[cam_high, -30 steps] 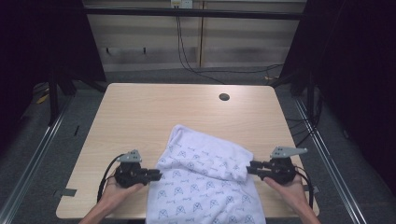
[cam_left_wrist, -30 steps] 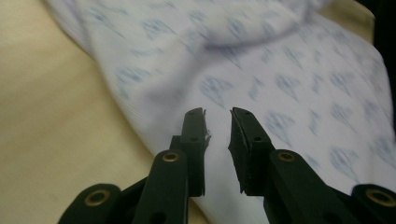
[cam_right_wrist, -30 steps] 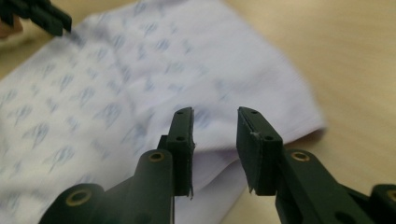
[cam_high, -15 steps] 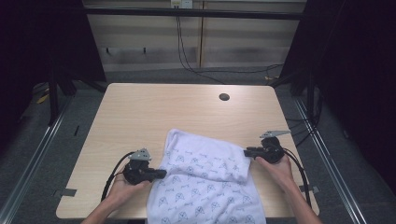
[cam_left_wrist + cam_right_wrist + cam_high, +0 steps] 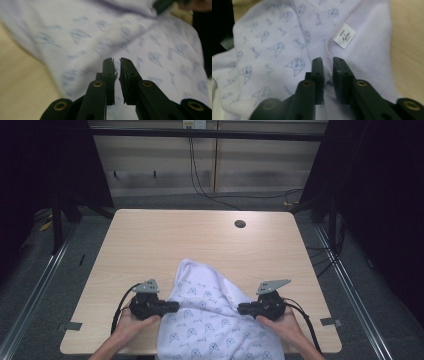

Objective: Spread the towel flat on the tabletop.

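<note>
A pale wooden bench (image 5: 165, 245) with a round cable hole (image 5: 240, 224) stands on grey carpet between dark frame posts, cables trailing down the wall behind. From left to right along its near edge: the left gripper (image 5: 172, 307), fingers nearly closed, pinching the white patterned blanket (image 5: 215, 325), which spills over the front edge. Then comes the right gripper (image 5: 242, 309), fingers likewise clamped on the blanket's stitched hem near its label (image 5: 344, 35).
</note>
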Available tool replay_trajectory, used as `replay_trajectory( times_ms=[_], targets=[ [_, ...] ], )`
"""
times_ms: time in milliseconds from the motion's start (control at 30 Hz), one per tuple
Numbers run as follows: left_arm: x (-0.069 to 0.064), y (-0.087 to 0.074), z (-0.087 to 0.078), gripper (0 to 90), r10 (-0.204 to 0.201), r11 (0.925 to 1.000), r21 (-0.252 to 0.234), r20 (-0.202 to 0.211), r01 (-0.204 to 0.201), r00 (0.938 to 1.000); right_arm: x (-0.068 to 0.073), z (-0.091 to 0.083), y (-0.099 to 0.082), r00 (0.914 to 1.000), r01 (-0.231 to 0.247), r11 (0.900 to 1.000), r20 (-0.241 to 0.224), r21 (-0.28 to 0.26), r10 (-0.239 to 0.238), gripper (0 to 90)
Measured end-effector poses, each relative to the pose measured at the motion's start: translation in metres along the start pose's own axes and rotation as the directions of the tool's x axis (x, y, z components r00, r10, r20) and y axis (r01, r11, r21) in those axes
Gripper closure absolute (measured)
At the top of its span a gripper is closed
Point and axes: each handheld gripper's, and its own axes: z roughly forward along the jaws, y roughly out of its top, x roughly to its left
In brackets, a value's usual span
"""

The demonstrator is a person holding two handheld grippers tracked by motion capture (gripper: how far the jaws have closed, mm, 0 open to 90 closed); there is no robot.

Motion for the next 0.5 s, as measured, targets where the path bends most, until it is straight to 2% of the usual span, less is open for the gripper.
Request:
replay_trajectory(
  times_ms=[33,67,100,133,167,200,233,267,333,367,467,500],
  targets=[
    [0.000,0.000,0.000,81.4,0.000,1.0000,0.000,0.000,0.000,1.0000,0.000,0.000,0.000,1.0000,0.000,1.0000,0.000,0.000,0.000,77.0],
    [0.008,0.003,0.004,81.4,-0.025,0.9996,-0.013,-0.013,0.025,0.9996,0.001,0.000,-0.001,1.0000,0.003,1.0000,0.005,0.009,-0.003,74.1],
    [0.017,0.008,0.012,81.2,-0.031,0.9995,-0.006,-0.063,0.030,0.9976,-0.001,-0.006,0.000,0.9998,-0.019,0.9994,0.005,-0.028,0.019,69.4],
    [0.021,0.009,0.017,80.5,-0.034,0.9994,-0.009,-0.074,0.033,0.9967,-0.002,-0.009,0.001,0.9997,-0.021,0.9987,0.013,-0.046,0.021,69.3],
    [0.024,0.010,0.021,80.7,-0.042,0.9991,0.000,-0.068,0.043,0.9968,-0.004,-0.013,0.003,0.9995,-0.020,0.9976,0.022,-0.066,0.021,69.2],
    [0.026,0.011,0.025,80.8,-0.043,0.9988,0.022,-0.074,0.045,0.9963,-0.005,-0.017,0.004,0.9992,-0.027,0.9960,0.027,-0.085,0.029,68.1],
    [0.025,0.010,0.027,81.2,-0.029,0.9986,0.043,-0.083,0.032,0.9961,-0.008,-0.020,0.004,0.9989,-0.032,0.9945,0.031,-0.100,0.036,67.2],
    [0.023,0.009,0.029,81.7,-0.022,0.9976,0.064,-0.074,0.027,0.9970,-0.009,-0.022,0.004,0.9982,-0.040,0.9930,0.040,-0.111,0.045,66.5],
    [0.021,0.007,0.030,82.6,-0.010,0.9971,0.074,-0.070,0.015,0.9975,-0.011,-0.023,0.004,0.9977,-0.042,0.9928,0.048,-0.112,0.048,65.0],
    [0.014,0.004,0.029,82.6,0.014,0.9957,0.092,-0.064,-0.009,0.9979,-0.014,-0.021,0.003,0.9972,-0.047,0.9928,0.053,-0.110,0.053,64.4],
    [0.008,0.001,0.028,82.7,0.017,0.9942,0.106,-0.046,-0.012,0.9988,-0.014,-0.017,0.003,0.9976,-0.044,0.9950,0.051,-0.090,0.048,62.9],
    [0.003,-0.003,0.025,82.7,0.015,0.9940,0.109,-0.028,-0.012,0.9995,-0.011,-0.012,0.002,0.9988,-0.035,0.9971,0.032,-0.067,0.037,62.4]
  ],
)
